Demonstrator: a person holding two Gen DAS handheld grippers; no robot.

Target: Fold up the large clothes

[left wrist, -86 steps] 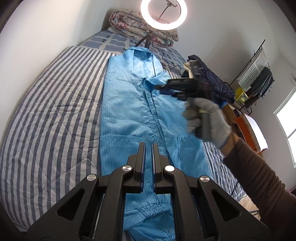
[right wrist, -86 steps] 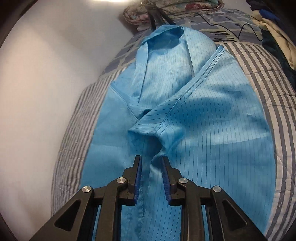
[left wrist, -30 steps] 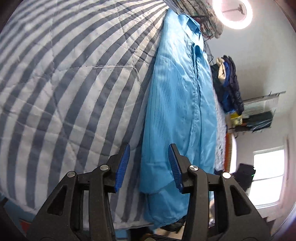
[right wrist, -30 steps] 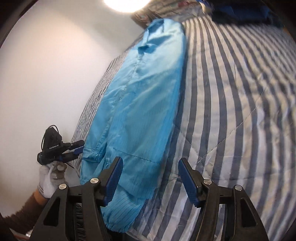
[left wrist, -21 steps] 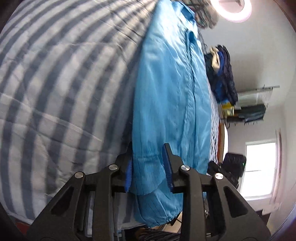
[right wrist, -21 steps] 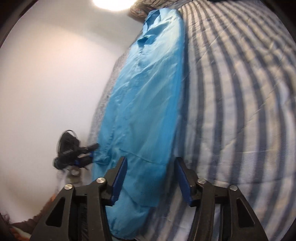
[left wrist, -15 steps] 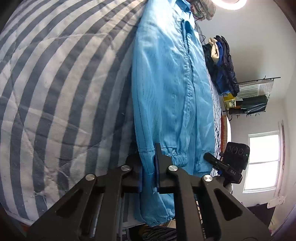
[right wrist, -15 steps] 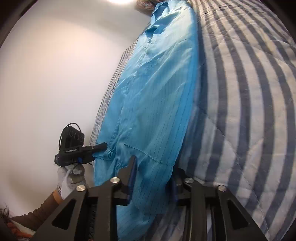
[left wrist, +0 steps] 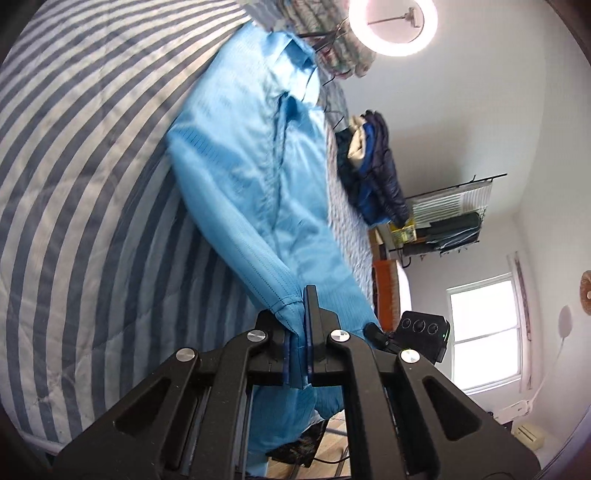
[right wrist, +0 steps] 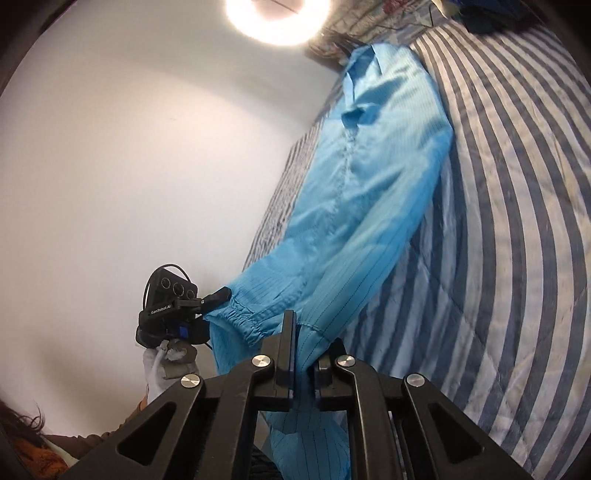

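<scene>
A long light-blue coverall (left wrist: 251,166) lies lengthwise on the striped bed (left wrist: 74,184), collar at the far end. My left gripper (left wrist: 301,295) has its jaws closing tight, pads pressing a hem at the garment's near left edge. The right gripper (left wrist: 373,328) shows just to its right. In the right wrist view the coverall (right wrist: 376,177) rises off the bed (right wrist: 517,221) toward me. My right gripper (right wrist: 301,321) is closing the last bit, pinching the near right edge. The left gripper (right wrist: 218,295), held by a gloved hand (right wrist: 159,369), grips the elastic cuff.
A ring light (left wrist: 393,27) and a folded quilt (left wrist: 343,55) stand at the bed's head. Dark clothes (left wrist: 373,173) are piled at the far right of the bed, with a clothes rack (left wrist: 450,218) and a window (left wrist: 484,339) beyond. A white wall (right wrist: 129,147) is left.
Both grippers went from open astride the coverall's near edges to shut on them. They rose, and the garment's lower end now hangs off the bed between them.
</scene>
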